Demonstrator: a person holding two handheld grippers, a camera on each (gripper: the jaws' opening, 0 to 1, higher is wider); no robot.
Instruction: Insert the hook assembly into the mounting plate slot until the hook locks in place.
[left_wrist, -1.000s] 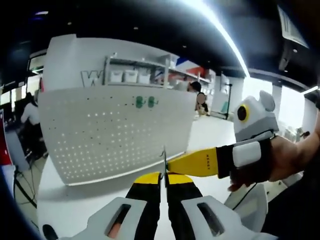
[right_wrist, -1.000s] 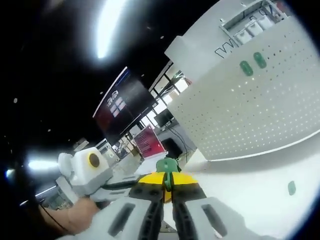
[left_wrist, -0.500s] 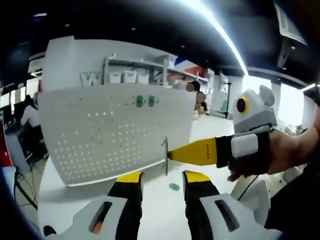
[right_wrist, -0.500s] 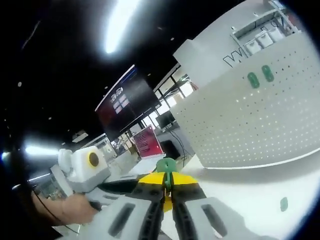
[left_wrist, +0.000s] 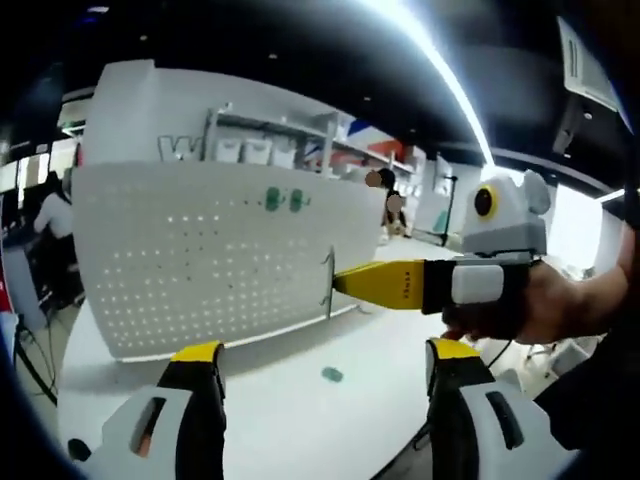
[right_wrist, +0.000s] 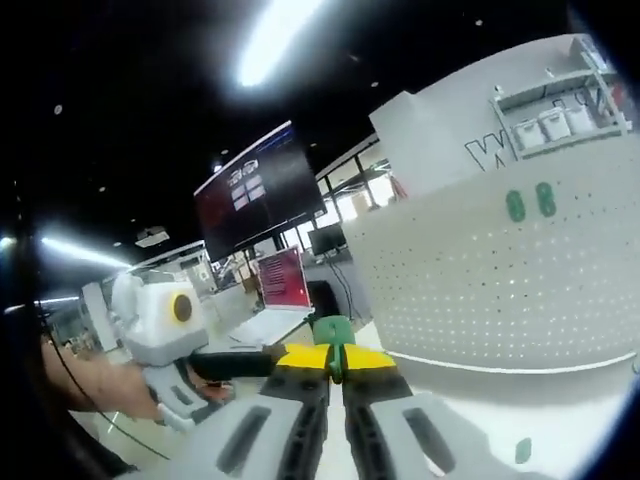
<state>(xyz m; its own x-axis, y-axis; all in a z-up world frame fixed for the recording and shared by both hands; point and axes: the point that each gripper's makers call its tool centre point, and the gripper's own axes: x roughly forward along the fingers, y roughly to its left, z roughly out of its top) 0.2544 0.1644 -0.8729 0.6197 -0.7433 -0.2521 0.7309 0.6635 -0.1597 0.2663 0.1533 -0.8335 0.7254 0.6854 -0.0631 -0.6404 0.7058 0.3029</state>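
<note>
The white perforated mounting plate (left_wrist: 200, 260) stands upright on the white table, with two green clips (left_wrist: 285, 199) high on its face. In the left gripper view my right gripper (left_wrist: 345, 283) comes in from the right, shut on a thin metal hook assembly (left_wrist: 328, 285) held in front of the plate's right part. My left gripper (left_wrist: 325, 352) stands wide open below it, with nothing between its fingers. In the right gripper view the green top of the hook assembly (right_wrist: 333, 332) pokes out above my shut right gripper (right_wrist: 335, 360). The plate (right_wrist: 500, 285) is at right, apart from the hook.
One small green piece (left_wrist: 332, 374) lies on the table (left_wrist: 280, 420) in front of the plate; it also shows as a green piece (right_wrist: 522, 450) at lower right. A hand holds the left gripper (right_wrist: 150, 320). A dark screen (right_wrist: 250, 185) and shelves stand behind.
My left gripper's jaws have gone from shut on the hook assembly to wide open, letting it go. The right gripper keeps hold of it and has lifted slightly.
</note>
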